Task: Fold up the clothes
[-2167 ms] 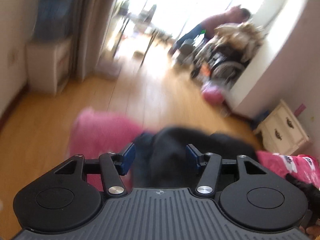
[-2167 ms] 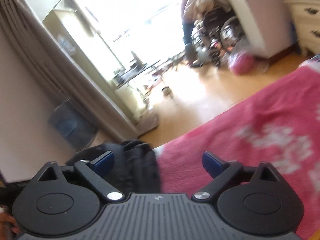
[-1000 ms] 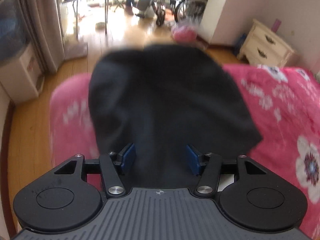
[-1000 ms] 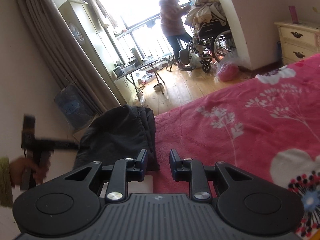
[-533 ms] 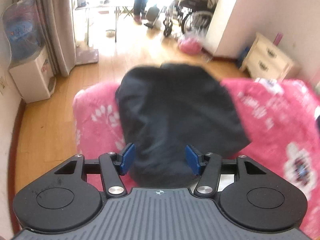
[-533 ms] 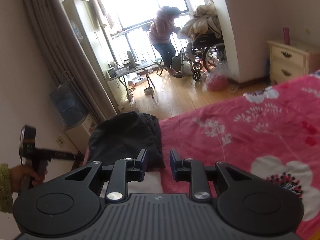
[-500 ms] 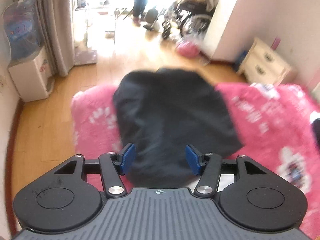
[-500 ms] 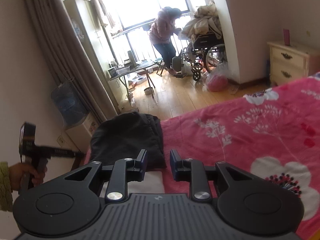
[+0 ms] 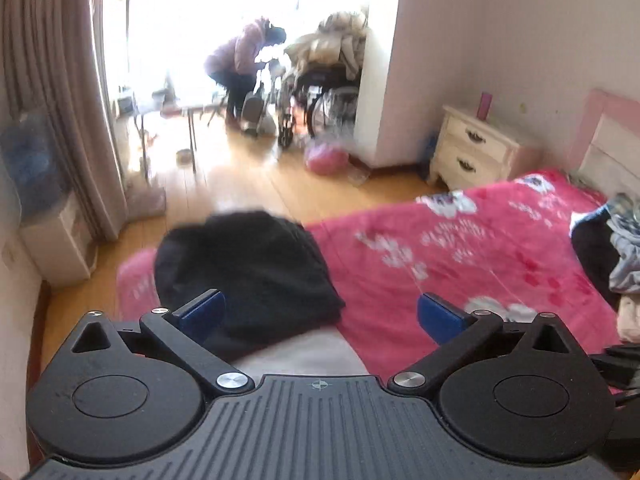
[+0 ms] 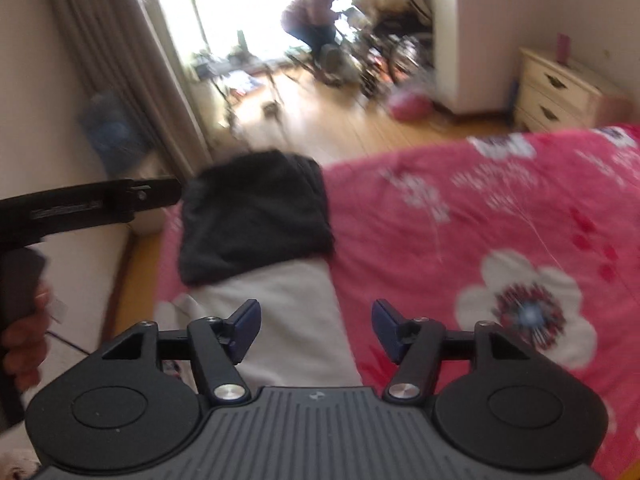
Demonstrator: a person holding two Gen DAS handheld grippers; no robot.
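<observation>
Item count: one folded black garment point(image 9: 248, 268) lying on one pale grey garment point(image 10: 292, 320); one pink floral bedspread point(image 9: 460, 248); one cream nightstand point(image 9: 476, 148) with two drawers; one wheelchair point(image 9: 320, 108); one pile of unfolded clothes point(image 9: 616, 248); one person in the background point(image 9: 240, 64).

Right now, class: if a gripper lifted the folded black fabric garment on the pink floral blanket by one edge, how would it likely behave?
The folded black fabric garment would probably sag and unfold: its edges look soft and rounded, with loose layers at one side. It seems light enough for one gripper, though bulky. Pushed, it would likely bunch on the fuzzy pink floral blanket rather than slide.
</observation>
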